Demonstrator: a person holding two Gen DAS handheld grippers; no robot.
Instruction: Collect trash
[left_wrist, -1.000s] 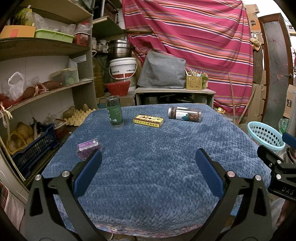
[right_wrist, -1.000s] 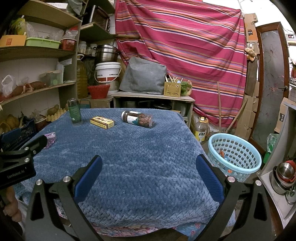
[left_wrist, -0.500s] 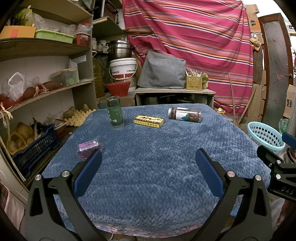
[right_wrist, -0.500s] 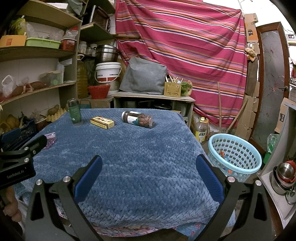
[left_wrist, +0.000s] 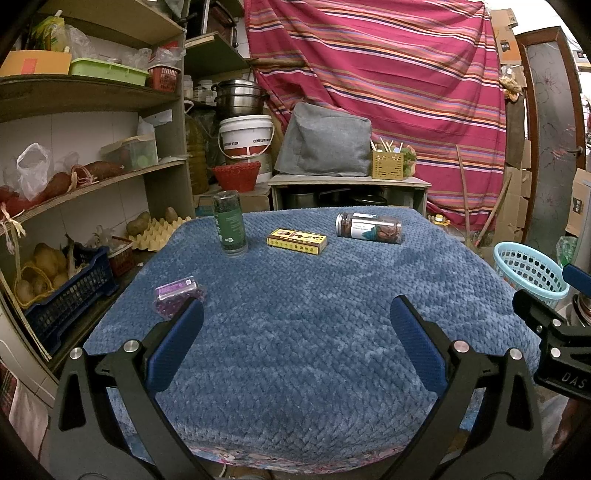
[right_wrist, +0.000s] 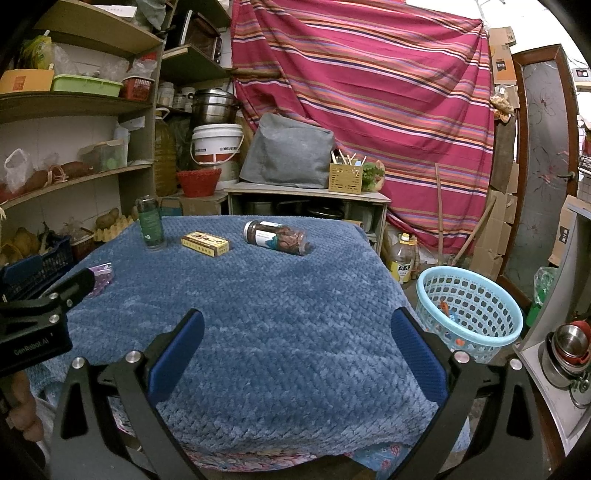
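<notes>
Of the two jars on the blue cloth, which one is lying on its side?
The clear plastic jar with brown contents lies on its side, right of the yellow box. The dark green jar stands upright.

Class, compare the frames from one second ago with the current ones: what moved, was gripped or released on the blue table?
Nothing visibly changed.

My left hand-held gripper (left_wrist: 295, 341): black angular frame, blue ribbed pads, silver screws.
My right hand-held gripper (right_wrist: 297, 343): same black frame, blue pads (right_wrist: 417, 354), silver screws.
Markings: white "GenRobot.AI" lettering, lower left of the right view.
My skin: bare fingers (right_wrist: 26, 413), lower left.
</notes>
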